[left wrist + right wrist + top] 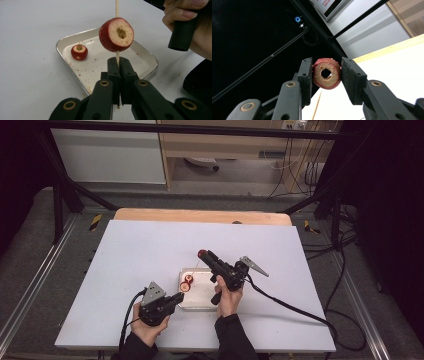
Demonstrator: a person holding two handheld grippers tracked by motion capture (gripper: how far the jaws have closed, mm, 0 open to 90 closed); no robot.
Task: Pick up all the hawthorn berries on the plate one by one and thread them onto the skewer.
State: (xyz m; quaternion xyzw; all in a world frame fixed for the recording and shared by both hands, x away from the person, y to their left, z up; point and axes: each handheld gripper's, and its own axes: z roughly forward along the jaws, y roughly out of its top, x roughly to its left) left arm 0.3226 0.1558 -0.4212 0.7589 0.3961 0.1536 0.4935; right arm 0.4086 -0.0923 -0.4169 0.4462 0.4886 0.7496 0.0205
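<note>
Over the tray (200, 302), your left tongs (118, 65) are pressed shut on a thin wooden skewer (116, 7) that stands upright between the jaws. One cored red fruit (116, 34) is threaded on the skewer just above the jaw tips, its pale cut face turned towards the camera. Your right tongs (327, 73) are raised above the bench (145, 250) and clamp a second cored fruit (327, 73) by its red sides, with the hole through it plain to see. A third, smaller fruit (79, 52) sits in the tray among crumbs. Your right hand (195, 30) is close beside the skewer.
</note>
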